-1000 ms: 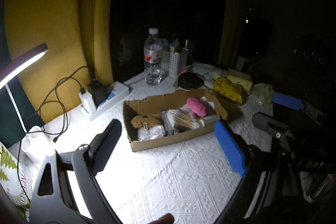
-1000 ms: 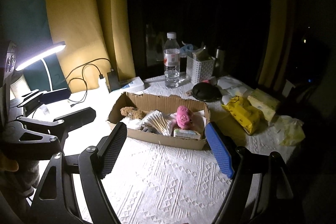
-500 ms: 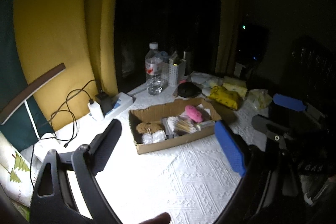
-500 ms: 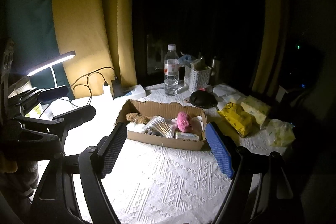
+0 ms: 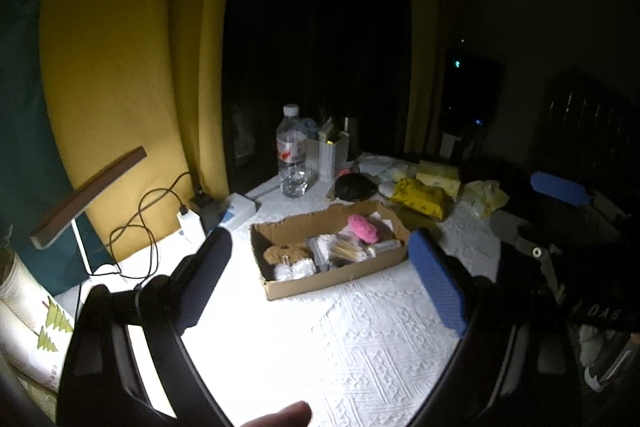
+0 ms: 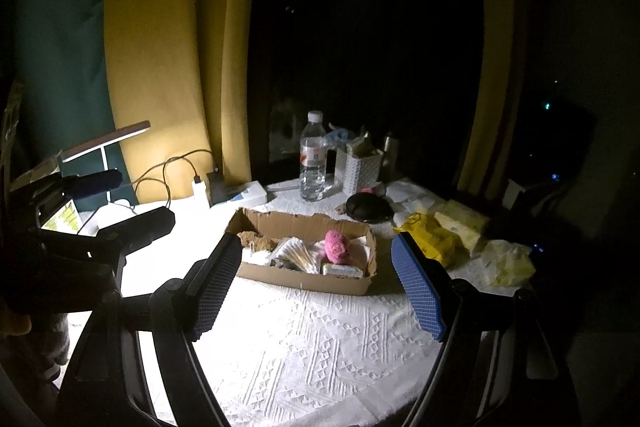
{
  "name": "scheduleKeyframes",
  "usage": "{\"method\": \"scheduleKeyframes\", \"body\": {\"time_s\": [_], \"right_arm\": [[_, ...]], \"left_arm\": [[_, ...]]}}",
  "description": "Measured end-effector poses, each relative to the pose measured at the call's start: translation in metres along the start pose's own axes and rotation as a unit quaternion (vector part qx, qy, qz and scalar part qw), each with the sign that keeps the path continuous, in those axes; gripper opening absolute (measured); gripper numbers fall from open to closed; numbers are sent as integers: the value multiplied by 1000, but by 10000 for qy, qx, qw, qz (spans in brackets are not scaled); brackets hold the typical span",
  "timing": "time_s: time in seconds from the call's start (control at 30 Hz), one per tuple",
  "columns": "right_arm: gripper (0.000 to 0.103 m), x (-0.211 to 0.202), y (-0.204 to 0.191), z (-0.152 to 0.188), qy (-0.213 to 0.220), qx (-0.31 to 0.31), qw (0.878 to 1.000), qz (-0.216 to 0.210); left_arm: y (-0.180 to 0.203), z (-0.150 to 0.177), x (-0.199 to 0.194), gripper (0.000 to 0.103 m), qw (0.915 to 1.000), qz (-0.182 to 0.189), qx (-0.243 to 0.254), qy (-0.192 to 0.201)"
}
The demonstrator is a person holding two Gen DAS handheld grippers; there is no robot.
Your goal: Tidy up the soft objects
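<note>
An open cardboard box (image 5: pixel 340 281) (image 6: pixel 304 279) sits on the white patterned cloth. Inside lie a pink plush (image 5: pixel 363 228) (image 6: pixel 337 247), a brown fuzzy toy (image 5: pixel 286 253) (image 6: pixel 256 241) and a pack of cotton swabs (image 5: pixel 346 249) (image 6: pixel 296 255). My left gripper (image 5: pixel 320 239) (image 6: pixel 140 199) hovers open in front of the box, with nothing between its fingers. My right gripper (image 6: pixel 317 247) (image 5: pixel 536 211) also hangs open and empty, short of the box and to the right of the left one.
Right of the box lie a yellow packet (image 6: pixel 428 239), pale tissue packs (image 6: pixel 460 223) and a black pouch (image 6: pixel 368 207). Behind stand a water bottle (image 6: pixel 314 167) and a white basket (image 6: pixel 358 167). A desk lamp (image 6: pixel 104 143), cables and a power strip (image 6: pixel 240 193) fill the left side.
Both grippers have risen and drawn back from the box, which now looks smaller and farther off. Their jaws stayed wide apart and nothing on the table moved.
</note>
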State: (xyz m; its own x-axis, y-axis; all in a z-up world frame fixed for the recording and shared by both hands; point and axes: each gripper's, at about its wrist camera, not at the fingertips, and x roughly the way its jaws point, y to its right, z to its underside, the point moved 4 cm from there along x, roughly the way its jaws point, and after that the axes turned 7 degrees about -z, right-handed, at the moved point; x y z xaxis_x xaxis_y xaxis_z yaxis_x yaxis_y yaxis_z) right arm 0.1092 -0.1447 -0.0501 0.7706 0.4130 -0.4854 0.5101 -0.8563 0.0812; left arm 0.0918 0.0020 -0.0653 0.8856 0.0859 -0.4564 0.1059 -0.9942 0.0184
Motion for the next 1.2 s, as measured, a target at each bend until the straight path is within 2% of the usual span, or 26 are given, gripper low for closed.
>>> {"method": "scheduleKeyframes", "body": {"time_s": [0.47,1.2], "right_arm": [[80,-38,-7,1,251,45,9995,211],[80,-45,-2,9,267,185,9991,254]], "left_arm": [[10,-4,-27,91,9996,140,176,195],[18,0,-34,91,9990,176,349,237]]}}
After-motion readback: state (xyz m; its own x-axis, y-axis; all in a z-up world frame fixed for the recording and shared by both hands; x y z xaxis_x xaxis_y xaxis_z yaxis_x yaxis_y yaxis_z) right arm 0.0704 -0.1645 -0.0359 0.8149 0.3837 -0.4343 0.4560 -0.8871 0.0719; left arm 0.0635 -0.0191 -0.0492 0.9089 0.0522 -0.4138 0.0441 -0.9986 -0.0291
